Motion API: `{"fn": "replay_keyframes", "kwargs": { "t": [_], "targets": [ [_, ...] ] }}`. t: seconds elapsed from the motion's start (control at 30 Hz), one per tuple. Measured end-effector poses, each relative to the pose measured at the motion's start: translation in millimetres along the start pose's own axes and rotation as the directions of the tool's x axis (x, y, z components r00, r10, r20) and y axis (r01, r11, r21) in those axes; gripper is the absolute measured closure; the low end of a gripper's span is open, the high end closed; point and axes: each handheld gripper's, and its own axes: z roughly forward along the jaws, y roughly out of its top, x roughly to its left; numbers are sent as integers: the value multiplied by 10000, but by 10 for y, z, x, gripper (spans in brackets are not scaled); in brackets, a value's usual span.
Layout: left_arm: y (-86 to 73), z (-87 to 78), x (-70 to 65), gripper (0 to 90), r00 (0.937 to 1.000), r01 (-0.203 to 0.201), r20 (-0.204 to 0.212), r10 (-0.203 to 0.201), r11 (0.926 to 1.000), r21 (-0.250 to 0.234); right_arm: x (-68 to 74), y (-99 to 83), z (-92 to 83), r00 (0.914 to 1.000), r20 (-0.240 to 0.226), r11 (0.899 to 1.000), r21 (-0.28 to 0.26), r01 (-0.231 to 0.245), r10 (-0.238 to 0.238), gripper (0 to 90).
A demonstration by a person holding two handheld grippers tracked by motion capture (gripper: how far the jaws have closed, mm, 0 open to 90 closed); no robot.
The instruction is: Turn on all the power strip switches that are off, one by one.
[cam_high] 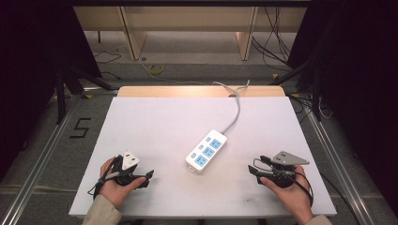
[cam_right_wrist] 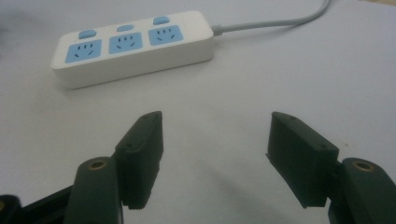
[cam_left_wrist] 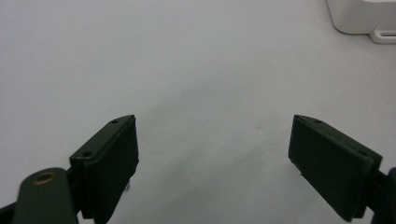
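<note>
I had both grippers resting low on the table (cam_high: 155,122), the left gripper (cam_left_wrist: 212,154) and right gripper (cam_right_wrist: 215,149) with jaws wide apart and empty, flanking the power strip (cam_high: 206,151) lying between them, ready to approach it.

1. A white table top (cam_high: 155,126) covers most of the high view; a strip of bare wood (cam_high: 141,91) shows along its far edge.
2. Wooden furniture legs (cam_high: 133,33) stand on the floor beyond the table.
3. A yellow coil of cable (cam_high: 156,69) lies on the floor behind the table.
4. Black cables (cam_high: 274,44) trail across the floor at the far right.
5. A black number five (cam_high: 80,127) is marked on the grey floor left of the table.
6. Metal rails (cam_high: 328,154) run along both sides of the table.
</note>
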Motion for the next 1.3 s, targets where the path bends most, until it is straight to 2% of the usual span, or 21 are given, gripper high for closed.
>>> {"fn": "replay_keyframes", "kwargs": {
  "t": [0.2,0.5,0.77,1.0,1.3],
  "targets": [
    [1,2,-6,160,10000,-77,28,77,10000,28,26,11,13,9994,53,9991,257,346,-347,449],
    [-1,3,1,161,10000,-33,-43,33,10000,-8,68,75,43,9969,-36,9961,416,781,-780,725],
    [0,4,5,161,10000,-61,-73,61,10000,-19,74,120,42,9953,74,9931,667,963,-970,900],
    [3,6,10,162,10000,-47,-72,47,10000,-17,80,190,58,9943,69,9899,948,1052,-1064,900],
    [3,15,9,163,9999,-68,-84,68,10000,-21,109,276,106,9943,-87,9897,963,1063,-1059,900]
  ]
}}
